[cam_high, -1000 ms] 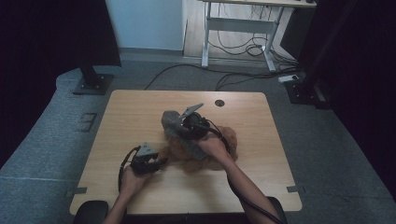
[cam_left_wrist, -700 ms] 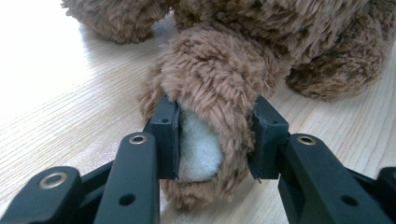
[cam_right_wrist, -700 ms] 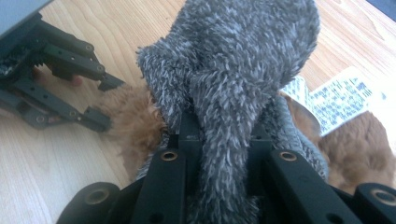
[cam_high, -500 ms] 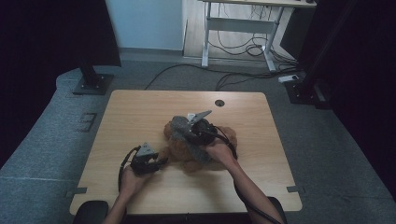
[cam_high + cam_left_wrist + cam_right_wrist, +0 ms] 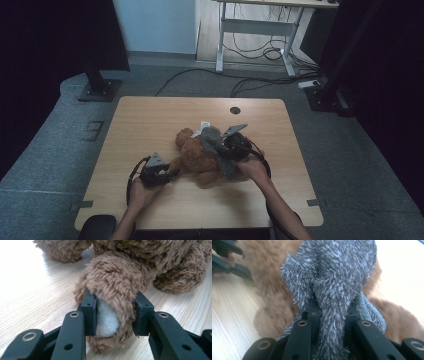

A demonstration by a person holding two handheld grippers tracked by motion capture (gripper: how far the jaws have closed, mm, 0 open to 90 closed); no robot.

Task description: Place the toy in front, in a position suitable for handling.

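A brown teddy bear (image 5: 194, 155) lies on the wooden table (image 5: 150, 120), near its middle. My left gripper (image 5: 170, 173) is shut on one of the bear's paws (image 5: 112, 302), whose white sole (image 5: 106, 321) shows between the jaws. My right gripper (image 5: 220, 145) is shut on a fuzzy grey cloth (image 5: 334, 285) and holds it over the bear's body (image 5: 272, 295); the cloth (image 5: 216, 145) drapes across the bear's right side. The left gripper (image 5: 227, 257) shows blurred at the top left of the right gripper view.
The table has a round cable hole (image 5: 235, 109) near its far edge. Bare wood surrounds the bear on all sides. Beyond the table stand a monitor stand base (image 5: 97, 90) and a desk frame (image 5: 255, 30) with cables on the floor.
My right gripper has carried the grey cloth to the right and lower, over the bear, uncovering the bear's head. The left gripper has kept its hold on the paw and stayed in place.
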